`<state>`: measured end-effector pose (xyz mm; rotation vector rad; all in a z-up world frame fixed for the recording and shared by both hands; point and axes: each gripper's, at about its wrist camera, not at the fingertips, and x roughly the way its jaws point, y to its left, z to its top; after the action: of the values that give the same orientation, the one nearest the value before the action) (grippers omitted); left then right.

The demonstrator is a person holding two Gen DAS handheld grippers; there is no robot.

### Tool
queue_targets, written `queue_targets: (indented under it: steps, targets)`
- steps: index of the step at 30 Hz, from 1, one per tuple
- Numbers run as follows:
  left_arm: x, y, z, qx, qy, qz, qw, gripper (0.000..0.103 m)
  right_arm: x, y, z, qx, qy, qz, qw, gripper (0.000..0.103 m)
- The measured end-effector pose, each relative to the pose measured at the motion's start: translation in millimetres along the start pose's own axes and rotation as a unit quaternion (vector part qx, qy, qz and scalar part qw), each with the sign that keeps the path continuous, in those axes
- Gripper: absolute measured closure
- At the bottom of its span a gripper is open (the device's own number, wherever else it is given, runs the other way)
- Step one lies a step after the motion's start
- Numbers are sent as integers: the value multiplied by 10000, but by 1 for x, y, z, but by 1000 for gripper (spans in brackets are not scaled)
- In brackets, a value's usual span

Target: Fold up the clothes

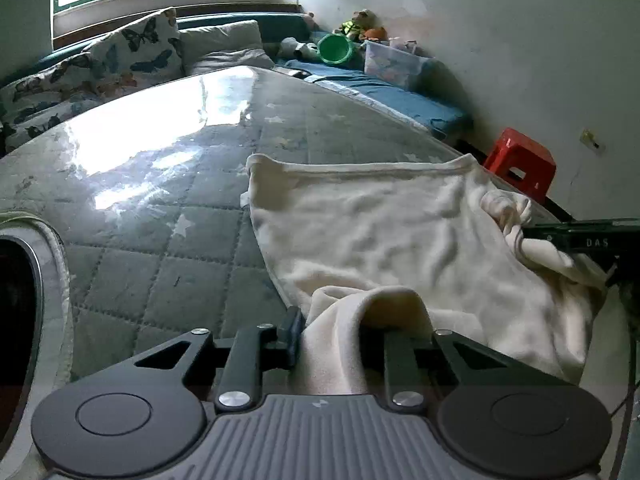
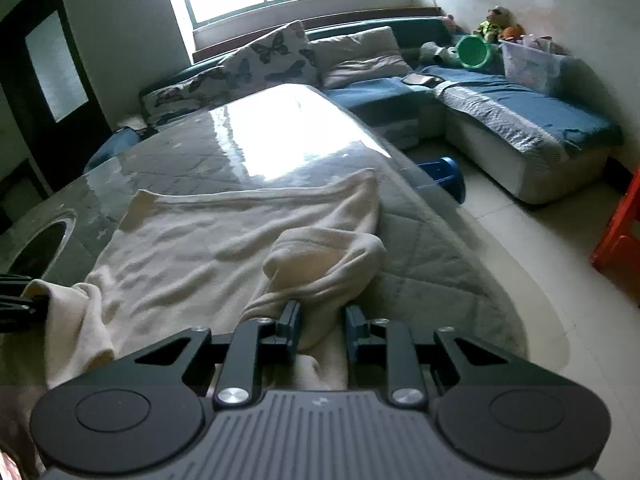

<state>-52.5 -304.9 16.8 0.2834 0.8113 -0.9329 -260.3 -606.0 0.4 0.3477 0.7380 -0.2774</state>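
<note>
Cream garment (image 1: 380,232) spread on quilted surface (image 1: 168,220), near corners bunched; left gripper (image 1: 340,336) at six o'clock clamped on one, right gripper (image 2: 320,326) pinching the other.

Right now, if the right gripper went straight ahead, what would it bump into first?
The cream garment. The right gripper already has a bunched fold of it between its jaws, and more lies on the quilted table cover ahead. Depth is hard to judge.
</note>
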Motion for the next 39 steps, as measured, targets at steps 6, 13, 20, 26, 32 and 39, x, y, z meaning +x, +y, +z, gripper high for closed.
queue_targets:
  steps: [6, 13, 20, 26, 32, 39]
  targets:
    - [-5, 10, -2, 59, -115, 556, 9984, 90, 20, 26, 13, -107, 50, 208, 9997, 83]
    - [-25, 65, -8, -400, -142, 1277, 9909, 90, 61, 88, 37, -430, 179, 646, 9968, 83]
    - [-71, 140, -31, -1108, -154, 2056, 9722, 90, 102, 170, 55, -870, 285, 1104, 9897, 83]
    - [-113, 179, -66, -1665, -114, 2468, 9546, 90, 114, 236, 54, -1523, 335, 1309, 9791, 82]
    - [-137, 187, -85, -1774, -184, 2620, 9485, 77, 102, 237, 57, -1585, 227, 1354, 9778, 92]
    - [-158, 167, -89, -1216, -475, 2821, 9505, 61, 105, 213, 73, -943, 407, 1572, 9822, 88]
